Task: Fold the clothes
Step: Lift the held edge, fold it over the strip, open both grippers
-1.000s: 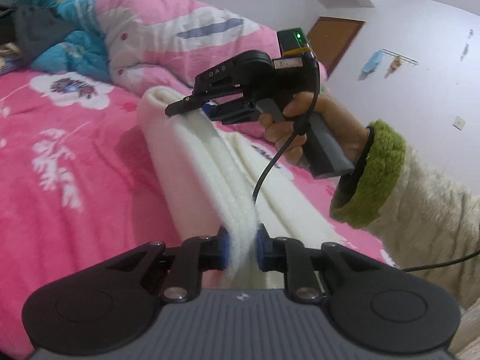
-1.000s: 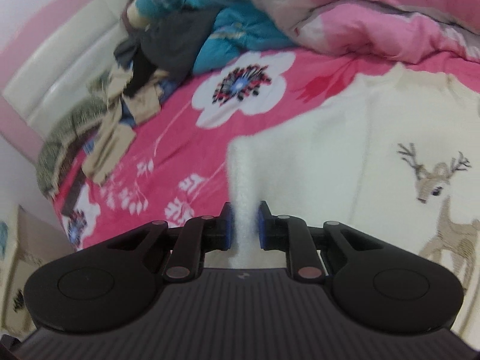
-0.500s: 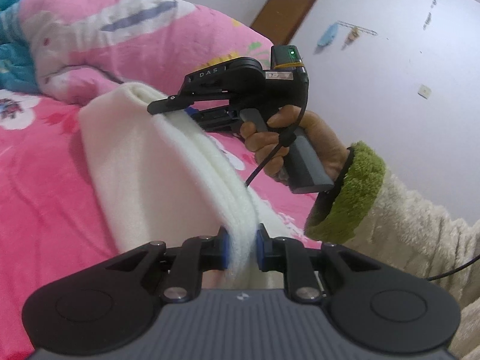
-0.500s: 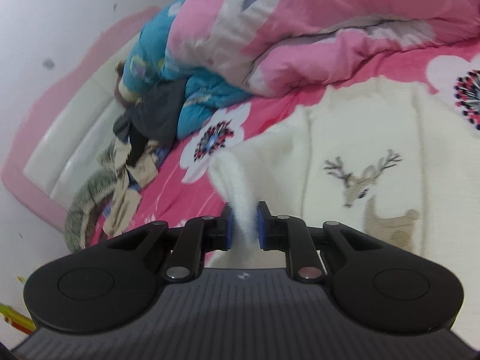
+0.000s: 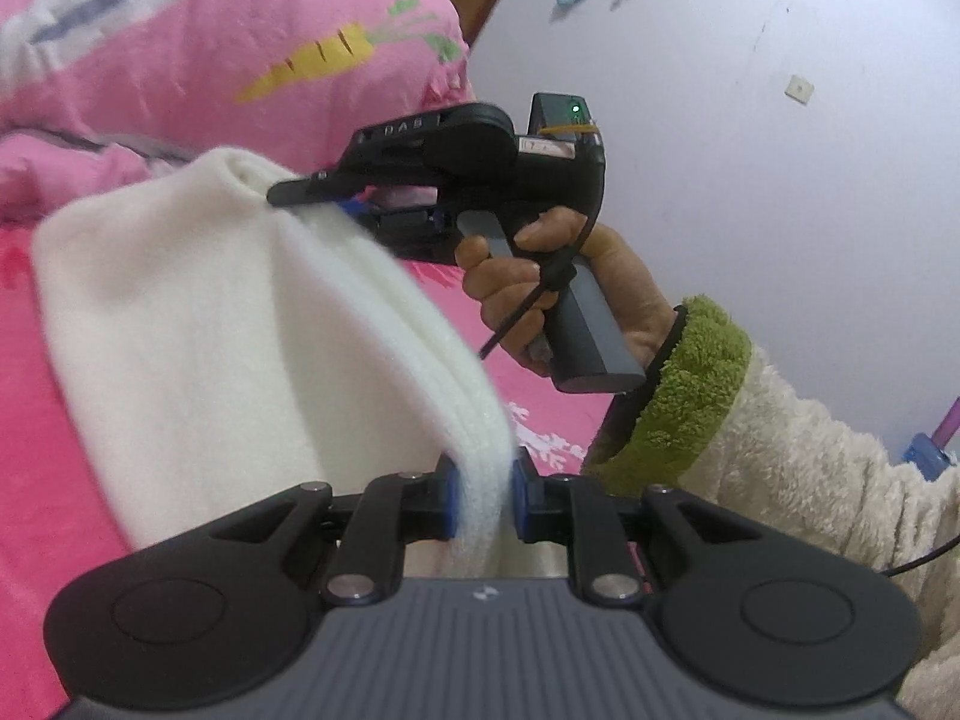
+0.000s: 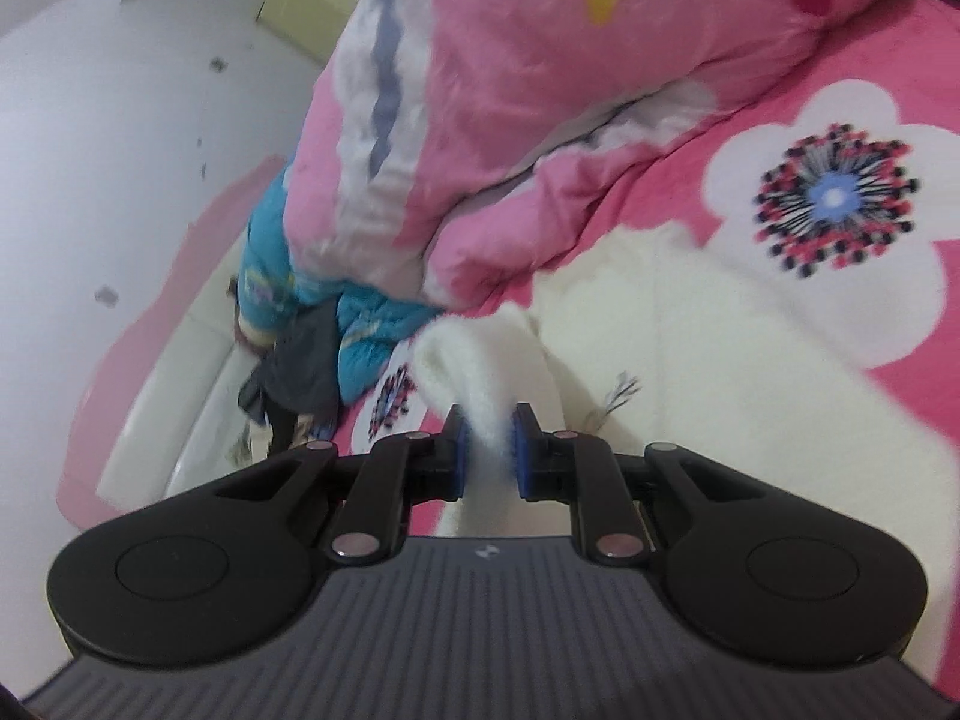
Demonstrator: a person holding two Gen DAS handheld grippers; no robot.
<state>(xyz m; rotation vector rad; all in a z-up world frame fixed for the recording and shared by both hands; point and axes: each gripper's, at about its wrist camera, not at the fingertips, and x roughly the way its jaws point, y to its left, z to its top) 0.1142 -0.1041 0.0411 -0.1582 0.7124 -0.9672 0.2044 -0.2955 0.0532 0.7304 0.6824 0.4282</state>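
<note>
The fluffy white garment (image 5: 198, 324) is lifted up off the pink flowered bedsheet (image 6: 840, 138), with a doubled-over edge stretched between the two tools while the rest of it drapes down onto the bed. The left gripper (image 5: 483, 495) is clamped on the thick folded edge, and the right gripper (image 6: 487, 456) has its jaws closing tighter on its own bunch of the same fleece. Behind all that there's a rumpled pink quilt (image 6: 540, 90) piled up, and the hand (image 5: 564, 294) on the right tool pokes out of a green-cuffed fuzzy sleeve (image 5: 780, 450).
</note>
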